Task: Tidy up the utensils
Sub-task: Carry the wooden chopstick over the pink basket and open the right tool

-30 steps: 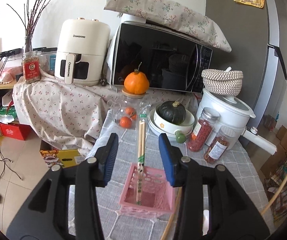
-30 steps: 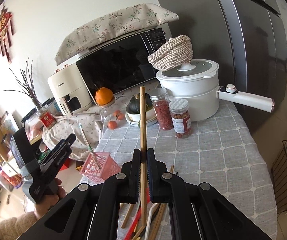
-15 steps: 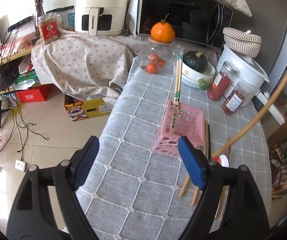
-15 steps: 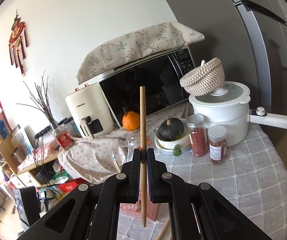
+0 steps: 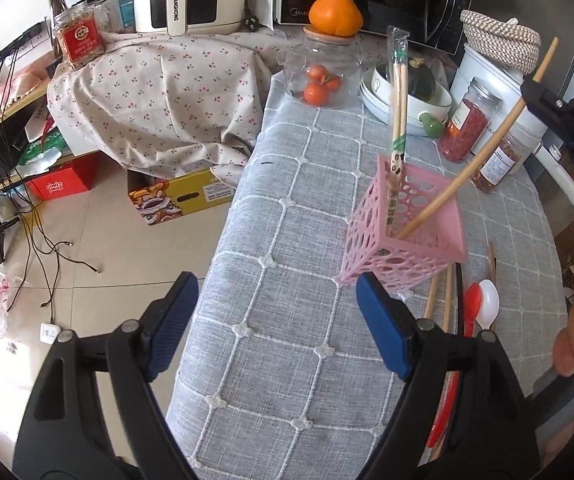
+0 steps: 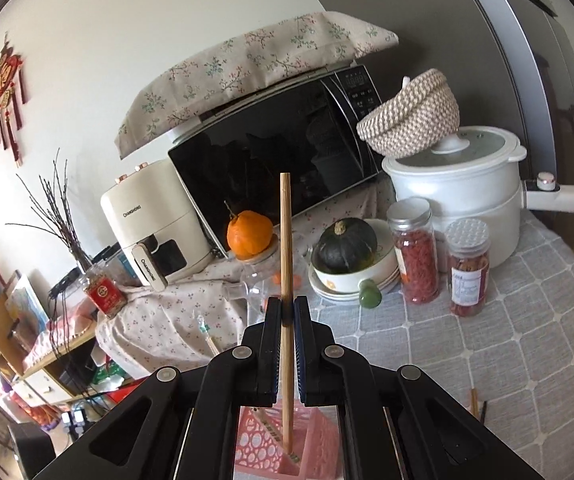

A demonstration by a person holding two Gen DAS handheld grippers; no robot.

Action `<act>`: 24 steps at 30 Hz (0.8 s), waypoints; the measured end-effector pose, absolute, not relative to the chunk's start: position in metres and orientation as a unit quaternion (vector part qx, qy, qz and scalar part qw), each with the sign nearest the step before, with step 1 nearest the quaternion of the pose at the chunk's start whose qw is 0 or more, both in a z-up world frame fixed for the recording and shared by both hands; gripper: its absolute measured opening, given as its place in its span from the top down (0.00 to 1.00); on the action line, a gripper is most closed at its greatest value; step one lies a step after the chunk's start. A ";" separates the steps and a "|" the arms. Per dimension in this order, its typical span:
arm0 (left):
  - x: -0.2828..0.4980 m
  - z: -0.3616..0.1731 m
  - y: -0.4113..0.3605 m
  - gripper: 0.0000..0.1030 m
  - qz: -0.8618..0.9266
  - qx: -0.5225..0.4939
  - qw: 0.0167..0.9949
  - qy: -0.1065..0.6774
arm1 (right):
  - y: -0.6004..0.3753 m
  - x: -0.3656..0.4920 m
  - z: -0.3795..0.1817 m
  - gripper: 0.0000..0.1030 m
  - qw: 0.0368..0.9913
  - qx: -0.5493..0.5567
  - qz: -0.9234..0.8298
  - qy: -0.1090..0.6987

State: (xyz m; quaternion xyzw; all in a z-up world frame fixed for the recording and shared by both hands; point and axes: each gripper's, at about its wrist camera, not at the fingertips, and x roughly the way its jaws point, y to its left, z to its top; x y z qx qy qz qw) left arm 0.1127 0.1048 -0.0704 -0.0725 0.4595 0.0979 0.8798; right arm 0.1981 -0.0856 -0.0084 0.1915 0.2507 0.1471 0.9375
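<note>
Jaws of right gripper (image 6: 287, 312) clamped on thin wooden chopstick (image 6: 286, 240), tip down inside pink perforated plastic basket (image 5: 419, 216); left gripper (image 5: 277, 312) wide apart, empty, near basket.

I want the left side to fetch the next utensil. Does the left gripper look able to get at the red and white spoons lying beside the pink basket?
Probably yes. The left gripper is open and empty, and the spoons lie uncovered on the tablecloth just beyond its right finger. The pink basket stands next to them but not over them.

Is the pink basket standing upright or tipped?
Tipped: the pink basket leans, its base edge lifted off the tablecloth.
</note>
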 end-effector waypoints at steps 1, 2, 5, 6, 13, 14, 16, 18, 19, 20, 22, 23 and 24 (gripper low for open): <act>0.113 -0.070 0.105 0.21 0.098 -0.076 0.880 0.459 | -0.082 0.199 -0.012 0.94 0.936 0.192 0.149 0.255; 0.113 -0.070 0.105 0.21 0.096 -0.080 0.880 0.458 | -0.079 0.199 -0.014 0.94 0.935 0.191 0.151 0.258; 0.114 -0.069 0.103 0.21 0.091 -0.084 0.881 0.456 | -0.073 0.201 -0.018 0.93 0.933 0.183 0.157 0.267; 0.113 -0.069 0.101 0.21 0.089 -0.082 0.882 0.455 | -0.073 0.200 -0.018 0.93 0.933 0.181 0.157 0.269; 0.111 -0.064 0.095 0.20 0.071 -0.082 0.887 0.448 | -0.084 0.193 -0.004 0.73 0.931 0.183 0.162 0.271; 0.111 -0.063 0.094 0.19 0.067 -0.084 0.888 0.447 | -0.087 0.190 0.000 0.69 0.932 0.179 0.160 0.272; 0.110 -0.063 0.092 0.19 0.057 -0.086 0.888 0.448 | -0.094 0.183 0.009 0.64 0.934 0.172 0.158 0.272; 0.110 -0.063 0.090 0.19 0.048 -0.090 0.886 0.452 | -0.102 0.174 0.019 0.59 0.937 0.162 0.154 0.268; 0.109 -0.063 0.089 0.18 0.043 -0.091 0.886 0.453 | -0.107 0.169 0.025 0.54 0.939 0.156 0.151 0.267; 0.108 -0.063 0.087 0.18 0.039 -0.092 0.886 0.453 | -0.113 0.164 0.030 0.50 0.940 0.151 0.147 0.267; 0.106 -0.063 0.084 0.18 0.032 -0.092 0.885 0.455 | -0.124 0.154 0.036 0.44 0.943 0.138 0.139 0.269; 0.105 -0.064 0.082 0.18 0.027 -0.094 0.884 0.457 | -0.130 0.149 0.037 0.41 0.944 0.130 0.134 0.271; 0.104 -0.064 0.080 0.18 0.022 -0.096 0.883 0.459 | -0.135 0.144 0.037 0.40 0.946 0.123 0.127 0.273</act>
